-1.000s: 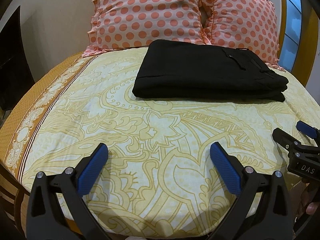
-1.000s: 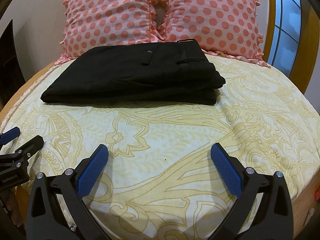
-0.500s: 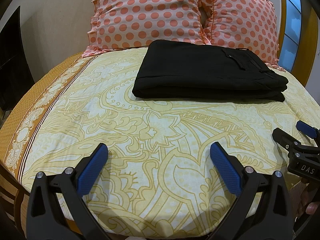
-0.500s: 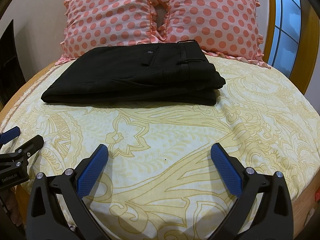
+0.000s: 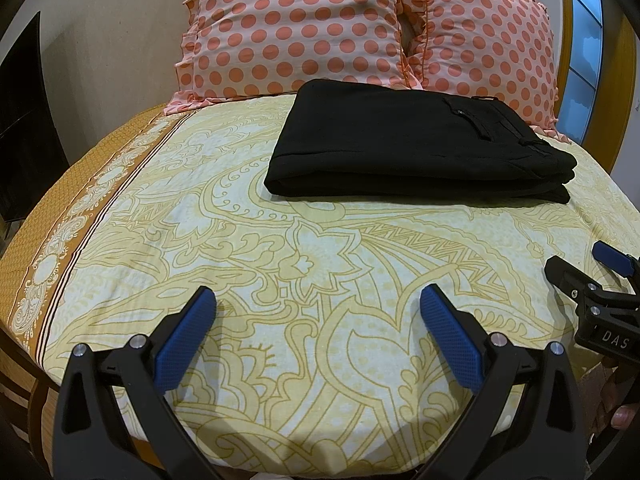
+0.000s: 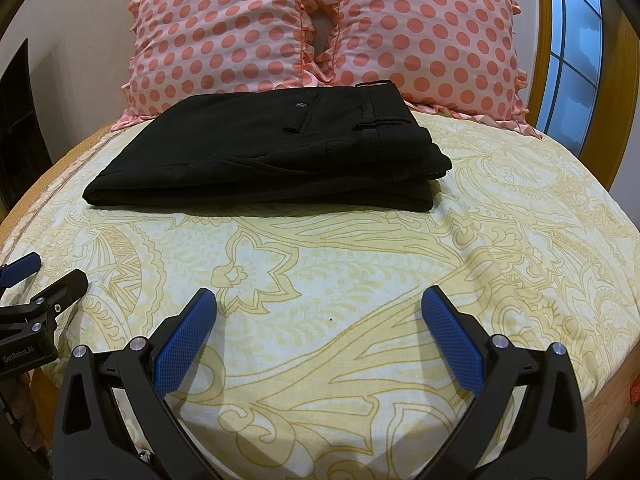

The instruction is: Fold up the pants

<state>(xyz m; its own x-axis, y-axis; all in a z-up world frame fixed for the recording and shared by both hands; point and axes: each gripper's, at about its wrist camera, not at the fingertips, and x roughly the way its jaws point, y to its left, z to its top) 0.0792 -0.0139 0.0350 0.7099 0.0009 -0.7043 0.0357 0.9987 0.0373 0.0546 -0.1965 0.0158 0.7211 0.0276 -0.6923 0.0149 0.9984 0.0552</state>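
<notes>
Black pants (image 5: 416,144) (image 6: 272,152) lie folded in a flat rectangular stack on the far half of the bed, just in front of the pillows, waistband and back pocket facing up at the right end. My left gripper (image 5: 318,300) hovers open over the near edge of the bed, well short of the pants, nothing between its blue pads. My right gripper (image 6: 320,300) is also open and empty, at the same near edge. Each gripper shows in the other's view: the right gripper (image 5: 576,264) at the right side, the left gripper (image 6: 48,272) at the left side.
The bed carries a yellow patterned sheet (image 5: 280,264) (image 6: 360,264) with an orange border on the left. Two pink polka-dot pillows (image 5: 296,28) (image 6: 224,36) lean against the wall behind the pants. A wooden-framed window (image 6: 568,52) is at the right, dark furniture (image 5: 24,120) at the left.
</notes>
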